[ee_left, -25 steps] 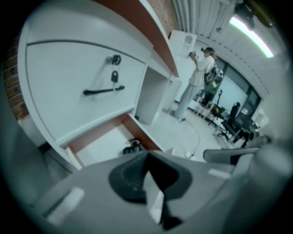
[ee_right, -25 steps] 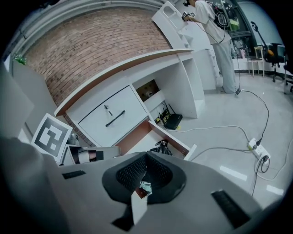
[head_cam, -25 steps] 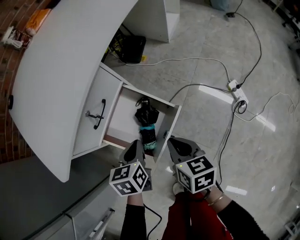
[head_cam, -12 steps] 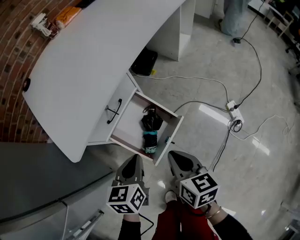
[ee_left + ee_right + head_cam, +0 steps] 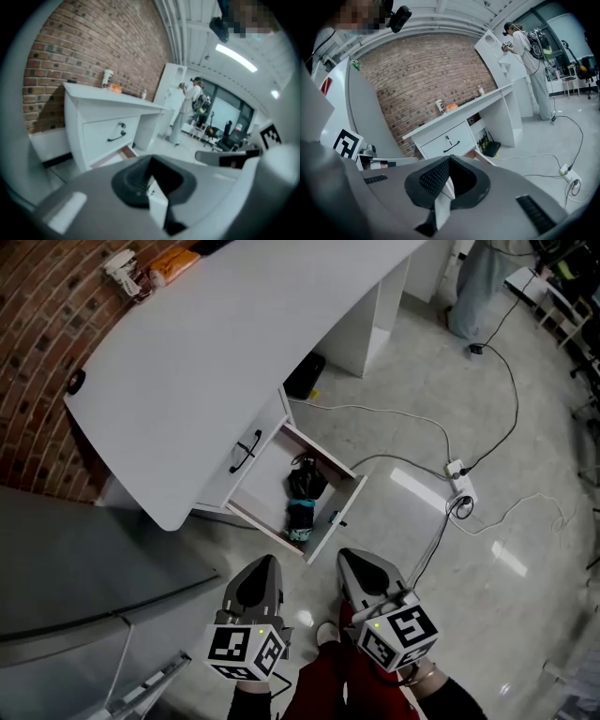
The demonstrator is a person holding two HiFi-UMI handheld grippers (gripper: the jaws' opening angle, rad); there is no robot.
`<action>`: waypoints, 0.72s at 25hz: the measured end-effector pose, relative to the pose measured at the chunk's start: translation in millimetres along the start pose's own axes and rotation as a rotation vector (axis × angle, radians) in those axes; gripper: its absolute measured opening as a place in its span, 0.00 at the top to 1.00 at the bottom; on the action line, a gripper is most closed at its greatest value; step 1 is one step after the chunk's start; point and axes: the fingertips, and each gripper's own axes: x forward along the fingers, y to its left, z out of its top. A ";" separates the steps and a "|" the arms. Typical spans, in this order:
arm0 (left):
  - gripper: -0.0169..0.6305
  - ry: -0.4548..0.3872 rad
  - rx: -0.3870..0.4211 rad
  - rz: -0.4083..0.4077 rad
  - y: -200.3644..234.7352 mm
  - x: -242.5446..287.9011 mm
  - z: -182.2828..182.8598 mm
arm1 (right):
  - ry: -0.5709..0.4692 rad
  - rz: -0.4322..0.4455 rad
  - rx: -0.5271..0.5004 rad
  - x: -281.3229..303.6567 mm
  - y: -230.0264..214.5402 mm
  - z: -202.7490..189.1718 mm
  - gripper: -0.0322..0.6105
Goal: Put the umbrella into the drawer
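Note:
The black folded umbrella (image 5: 302,486), with a teal band near its lower end, lies inside the open lower drawer (image 5: 335,517) of the white desk (image 5: 234,324). Both grippers hang above the floor in front of the drawer, apart from it. My left gripper (image 5: 265,566) is shut with nothing between its jaws, and so is my right gripper (image 5: 350,561). In the left gripper view the left gripper's (image 5: 150,182) pads meet, with the desk (image 5: 105,122) beyond. In the right gripper view the right gripper (image 5: 449,180) is likewise shut and empty.
The closed upper drawer carries a black handle (image 5: 247,450). A power strip (image 5: 457,474) and cables run across the floor to the right. A grey cabinet (image 5: 75,587) stands at the left. A person (image 5: 529,56) stands at a far white unit. Small items (image 5: 150,266) sit on the desk.
Both grippers have risen and drawn back from the drawer, which now looks smaller and farther off. The umbrella stays in the drawer. Both grippers remain shut.

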 end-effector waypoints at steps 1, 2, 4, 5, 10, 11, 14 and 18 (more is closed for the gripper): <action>0.97 -0.012 -0.003 -0.004 -2.3 -6.4 3.2 | -0.013 0.004 -0.001 -4.5 4.9 4.3 0.95; 0.97 -0.024 -0.004 -0.009 -4.6 -12.7 6.0 | -0.025 0.007 -0.002 -9.0 9.7 8.1 0.95; 0.97 -0.044 0.003 -0.019 -8.5 -24.8 11.3 | -0.047 0.014 -0.007 -17.6 18.8 15.0 0.95; 0.97 -0.055 0.008 -0.024 -10.0 -30.8 14.2 | -0.057 0.018 -0.011 -21.7 23.3 18.2 0.95; 0.97 -0.101 0.017 -0.033 -15.0 -64.4 32.2 | -0.088 0.023 -0.014 -45.0 44.8 31.2 0.95; 0.97 -0.107 0.022 -0.034 -17.1 -71.9 36.7 | -0.088 0.021 -0.010 -50.8 49.0 33.2 0.95; 0.97 -0.129 0.034 -0.030 -24.2 -99.3 50.8 | -0.095 0.027 -0.006 -72.0 65.9 42.3 0.95; 0.97 -0.163 0.041 -0.017 -35.3 -134.2 68.5 | -0.120 0.042 -0.022 -103.7 86.6 58.8 0.95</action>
